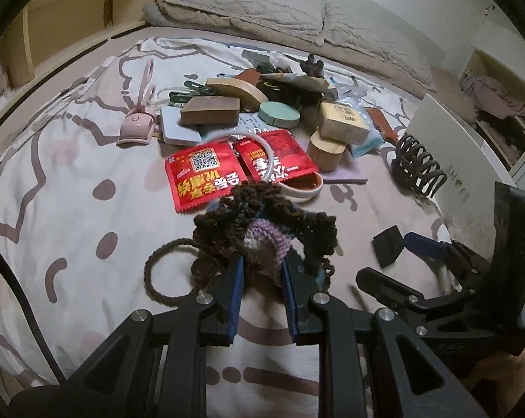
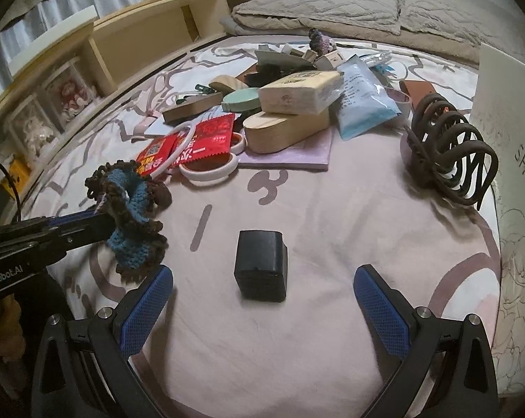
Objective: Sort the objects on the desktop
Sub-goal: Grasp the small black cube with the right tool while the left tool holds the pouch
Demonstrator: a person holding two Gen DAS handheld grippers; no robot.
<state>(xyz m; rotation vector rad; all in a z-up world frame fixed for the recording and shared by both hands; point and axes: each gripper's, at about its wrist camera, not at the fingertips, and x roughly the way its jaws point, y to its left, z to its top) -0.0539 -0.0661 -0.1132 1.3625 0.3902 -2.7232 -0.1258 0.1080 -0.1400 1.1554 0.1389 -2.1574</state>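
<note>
My left gripper [image 1: 262, 266] is shut on a crocheted scrunchie [image 1: 262, 219] of brown, blue and purple yarn, held just above the patterned bedsheet [image 1: 88, 209]. A thin brown hair tie [image 1: 165, 268] loops out at the scrunchie's left. In the right wrist view the left gripper [image 2: 104, 221] comes in from the left with the scrunchie [image 2: 133, 209]. My right gripper [image 2: 264, 273] stands open low over the sheet. A small black box [image 2: 260, 264] lies between its blue pads [image 2: 147, 306] and touches neither. The black box [image 1: 388, 249] also shows right of the scrunchie.
A pile lies farther back: red packets [image 1: 206, 177], wooden boxes [image 2: 283, 130], a green round tin [image 1: 278, 113], a tissue pack [image 2: 301, 92], a blue pouch [image 2: 363, 104] and white rings [image 2: 210, 170]. A dark claw clip [image 2: 450, 149] sits beside a white box [image 2: 506, 111] at the right. A pink gadget [image 1: 137, 125] lies left.
</note>
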